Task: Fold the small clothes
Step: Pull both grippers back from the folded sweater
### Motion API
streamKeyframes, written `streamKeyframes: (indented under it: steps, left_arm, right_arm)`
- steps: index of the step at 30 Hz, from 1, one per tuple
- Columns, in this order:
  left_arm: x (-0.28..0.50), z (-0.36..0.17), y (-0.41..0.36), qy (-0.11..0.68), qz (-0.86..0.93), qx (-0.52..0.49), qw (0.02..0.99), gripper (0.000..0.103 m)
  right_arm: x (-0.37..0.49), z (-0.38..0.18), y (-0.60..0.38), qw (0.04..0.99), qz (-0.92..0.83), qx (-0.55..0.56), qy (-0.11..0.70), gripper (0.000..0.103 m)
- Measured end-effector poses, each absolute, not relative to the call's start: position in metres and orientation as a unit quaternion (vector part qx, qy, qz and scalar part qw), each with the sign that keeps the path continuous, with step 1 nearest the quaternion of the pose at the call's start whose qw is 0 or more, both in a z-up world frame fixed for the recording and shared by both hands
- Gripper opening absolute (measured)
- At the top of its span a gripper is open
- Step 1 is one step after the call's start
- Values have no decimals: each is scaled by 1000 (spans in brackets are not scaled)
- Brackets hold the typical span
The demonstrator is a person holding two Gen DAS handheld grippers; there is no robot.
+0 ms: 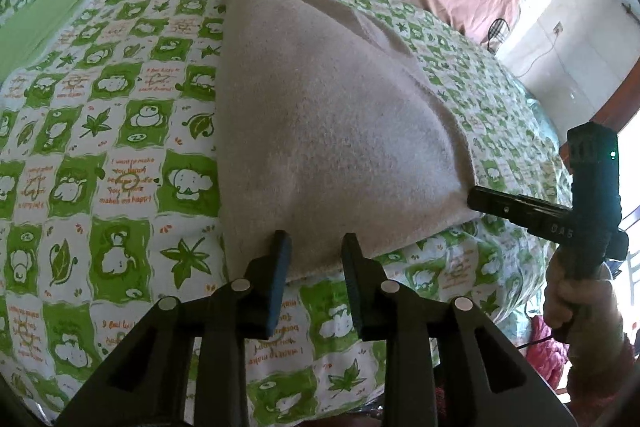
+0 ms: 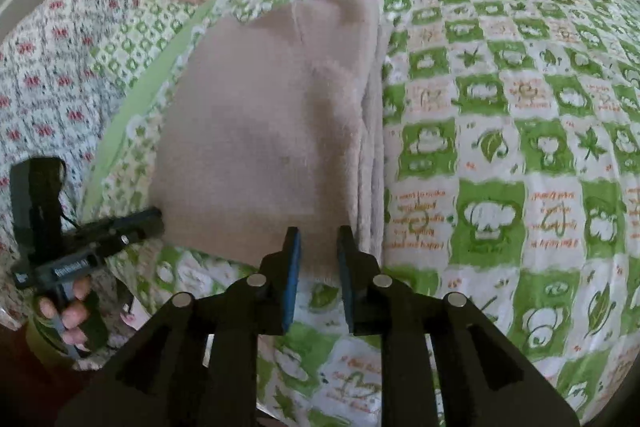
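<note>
Left gripper [image 1: 316,243] and right gripper [image 2: 318,237], both with fingers apart, meet the folded beige cloth's [image 1: 320,131] near edge on the bed [image 1: 120,155].

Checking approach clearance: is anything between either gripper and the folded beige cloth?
Nothing visible. Both the left gripper and right gripper stand open at the near edge of the beige cloth, with only the green patterned bedsheet around it.

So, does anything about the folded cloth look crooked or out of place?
Nothing serious. The beige cloth lies folded flat on the green checked bedsheet. Its stacked layers at the right edge are slightly uneven, and a shallow crease shows near the far end. Both claws, left and right, are open at its near edge.
</note>
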State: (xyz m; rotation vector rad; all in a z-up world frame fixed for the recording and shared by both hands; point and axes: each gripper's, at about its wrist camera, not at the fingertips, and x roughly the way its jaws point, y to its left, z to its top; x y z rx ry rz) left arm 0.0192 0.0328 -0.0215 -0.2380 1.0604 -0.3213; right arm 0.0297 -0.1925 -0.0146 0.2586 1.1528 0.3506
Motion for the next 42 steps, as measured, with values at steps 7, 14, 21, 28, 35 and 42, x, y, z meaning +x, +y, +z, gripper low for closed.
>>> streamKeyframes:
  steps: [7, 14, 21, 28, 35, 42]
  left_arm:
    - [3, -6, 38, 494, -138, -101, 853, 39]
    - [-18, 9, 47, 478, -100, -91, 868, 55]
    - [-24, 17, 41, 470, -91, -71, 875, 61]
    - [-32, 17, 37, 470, -86, -66, 876, 71]
    - [-41, 14, 34, 479, -38, -23, 877, 75]
    - [-40, 20, 41, 470, 4, 7, 882, 82]
  right_arm:
    - [21, 1, -198, 826, 145, 120, 531, 22]
    - [2, 18, -201, 840, 131, 126, 512, 48]
    - [-6, 22, -196, 842, 131, 128, 507, 57]
    - [-15, 23, -189, 840, 133, 129, 510, 69]
    - [-29, 22, -185, 843, 152, 118, 503, 80]
    - [-39, 31, -185, 855, 163, 100, 482, 87]
